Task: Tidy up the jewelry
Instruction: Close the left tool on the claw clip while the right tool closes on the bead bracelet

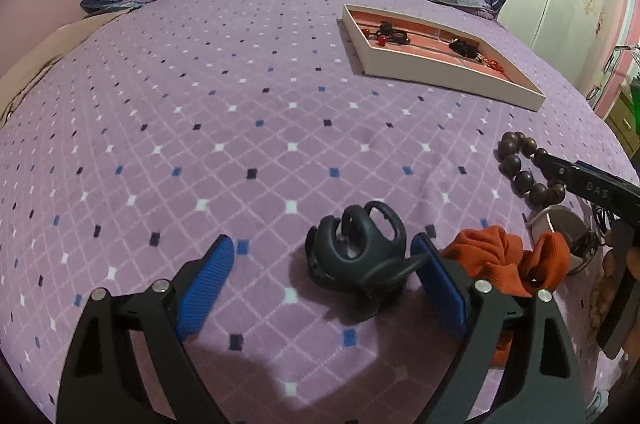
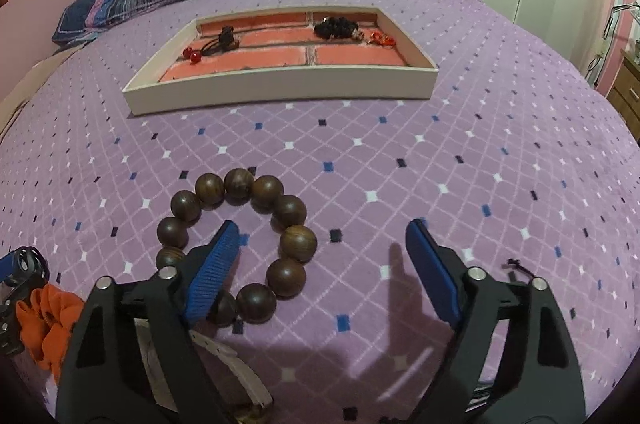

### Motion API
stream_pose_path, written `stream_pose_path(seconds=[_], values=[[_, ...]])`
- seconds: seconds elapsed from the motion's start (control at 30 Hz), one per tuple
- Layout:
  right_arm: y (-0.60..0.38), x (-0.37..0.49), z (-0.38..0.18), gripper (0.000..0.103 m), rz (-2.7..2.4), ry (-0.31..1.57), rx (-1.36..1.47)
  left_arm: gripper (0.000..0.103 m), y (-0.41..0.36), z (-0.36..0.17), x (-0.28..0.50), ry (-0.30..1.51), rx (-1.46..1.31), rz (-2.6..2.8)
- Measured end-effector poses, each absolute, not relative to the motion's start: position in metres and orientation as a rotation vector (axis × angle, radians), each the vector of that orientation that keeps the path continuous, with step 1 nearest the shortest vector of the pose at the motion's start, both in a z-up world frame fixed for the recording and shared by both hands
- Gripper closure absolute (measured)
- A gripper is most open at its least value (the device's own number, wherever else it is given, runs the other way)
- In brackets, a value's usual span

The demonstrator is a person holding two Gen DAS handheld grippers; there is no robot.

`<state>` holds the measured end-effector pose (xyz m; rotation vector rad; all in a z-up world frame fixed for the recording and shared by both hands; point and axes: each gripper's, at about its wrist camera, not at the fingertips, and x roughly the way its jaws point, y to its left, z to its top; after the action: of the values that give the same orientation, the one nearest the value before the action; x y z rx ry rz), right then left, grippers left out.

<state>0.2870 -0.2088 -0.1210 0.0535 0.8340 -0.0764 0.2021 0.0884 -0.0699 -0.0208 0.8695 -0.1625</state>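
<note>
While my left gripper (image 1: 322, 256) stands wide with ribbed blue pads, a matte black plastic claw clip (image 1: 356, 250) lies on the fleecy purple diamond-patterned bed (image 1: 240, 111) between its fingers, just beside the right-hand pad, with a crumpled orange scrunchie (image 1: 506, 260) and a round metal watch case (image 1: 554, 224) crowding that side. From my right wrist, my right gripper (image 2: 322, 244) is also wide and holds nothing, one pad set inside the ring of glossy round wooden beads (image 2: 240, 240) of a bracelet. Farther up the bed sits the shallow white tray (image 2: 280, 85) with its red velvety compartments holding small dark and red pieces.
</note>
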Motion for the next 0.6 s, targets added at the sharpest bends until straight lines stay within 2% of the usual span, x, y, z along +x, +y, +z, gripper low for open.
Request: stream_pose_path(seconds=[0.1, 0.17, 0.23, 0.37, 0.43, 0.47, 0.57, 0.6], values=[[-0.206, 0.29, -0.126, 0.031, -0.078, 0.849, 0.042, 0.016, 0.092, -0.07, 0.204, 0.859, -0.036, -0.176], [-0.204, 0.291, -0.129, 0.034, -0.08, 0.859, 0.032, 0.023, 0.094, -0.069, 0.208, 0.857, -0.038, -0.171], [-0.202, 0.292, -0.129, 0.039, -0.078, 0.856, 0.027, 0.024, 0.097, -0.069, 0.213, 0.86, -0.051, -0.183], [-0.196, 0.292, -0.129, 0.061, -0.062, 0.849, 0.008, 0.033, 0.099, -0.069, 0.218, 0.861, -0.05, -0.193], [-0.193, 0.291, -0.129, 0.072, -0.047, 0.845, 0.006, 0.042, 0.101, -0.069, 0.219, 0.862, -0.061, -0.2], [-0.192, 0.292, -0.129, 0.074, -0.041, 0.844, 0.007, 0.046, 0.101, -0.069, 0.219, 0.864, -0.064, -0.204], [-0.191, 0.291, -0.129, 0.08, -0.035, 0.837, 0.014, 0.047, 0.102, -0.069, 0.219, 0.865, -0.074, -0.209], [-0.192, 0.291, -0.129, 0.08, -0.033, 0.836, 0.021, 0.054, 0.102, -0.068, 0.219, 0.864, -0.075, -0.211]])
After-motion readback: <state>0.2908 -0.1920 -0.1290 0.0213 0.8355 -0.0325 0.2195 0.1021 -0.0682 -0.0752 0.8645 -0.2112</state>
